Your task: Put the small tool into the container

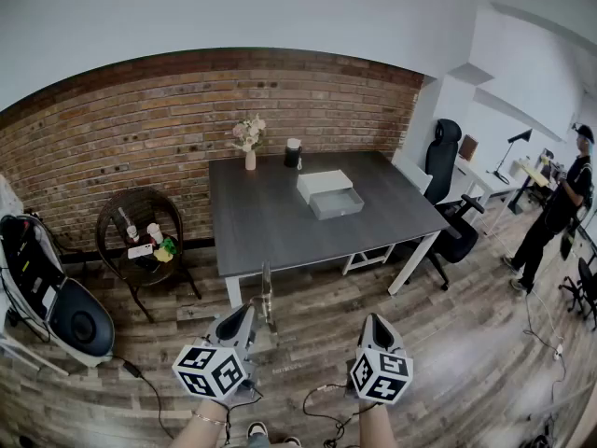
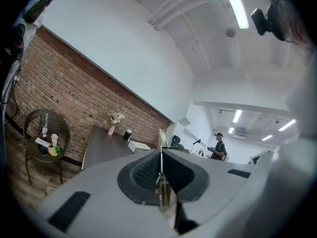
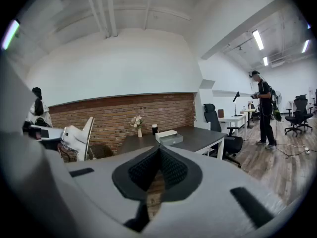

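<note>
Two hand-held claws sit at 6 o'clock in the head view, above the wood-plank floor [image 1: 448, 343]. Both are aimed toward 12 o'clock, with the forearms entering from the bottom edge. On the left claw [image 1: 246, 311], the jaws are closed on the thin, flat, silver metal tool [image 1: 268, 297], clamping its lower end. The tool's long axis runs from 6 to 12 o'clock, with its free end toward the dark grey rectangular bench [image 1: 270, 222]. On the right claw [image 1: 374, 320], the jaws are pressed together with nothing between them. The white box container with an open grey drawer [image 1: 328, 194] rests on the bench at 1 o'clock of the tool, well apart from it.
</note>
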Motion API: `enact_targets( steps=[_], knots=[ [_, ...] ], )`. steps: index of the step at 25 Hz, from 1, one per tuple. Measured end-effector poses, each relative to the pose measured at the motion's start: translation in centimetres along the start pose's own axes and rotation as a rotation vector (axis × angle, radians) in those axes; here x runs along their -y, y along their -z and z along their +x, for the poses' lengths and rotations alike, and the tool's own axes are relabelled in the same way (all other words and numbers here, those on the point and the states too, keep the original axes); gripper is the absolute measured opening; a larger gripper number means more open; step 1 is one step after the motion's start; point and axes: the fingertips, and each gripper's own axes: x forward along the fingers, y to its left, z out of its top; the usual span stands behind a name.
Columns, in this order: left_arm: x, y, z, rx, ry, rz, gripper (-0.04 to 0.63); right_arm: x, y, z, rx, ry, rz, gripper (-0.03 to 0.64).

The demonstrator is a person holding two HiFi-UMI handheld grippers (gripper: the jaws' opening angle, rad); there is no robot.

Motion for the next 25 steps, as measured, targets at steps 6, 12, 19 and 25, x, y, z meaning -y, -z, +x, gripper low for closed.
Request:
enact_targets(
  steps=[6, 12, 19, 25],
  knots=[
    [-1.2, 0.5, -0.4, -0.005, -0.011, -0.021, 0.009, -0.8, 0.9, -0.2, -0.019, -0.008, -0.034, -0.002],
    [-2.7, 0.7, 0.1, -0.016, -0.003, -0.033, 0.009, -1.4, 1.0, 0.7, 0.006, 0.001, 0.01, 0.002],
    [-5.1, 0.5, 0.5, -0.04, 0.025, -0.009, 0.009, -2.6, 2.1, 2.0, -0.026, 0.045, 0.024, 0.002],
    [-6.9, 0.6, 1.9, -0.061, 0.029, -0.02, 0.009, -2.4, 3.0, 2.6, -0.057, 0.082, 0.036, 0.002]
  ],
)
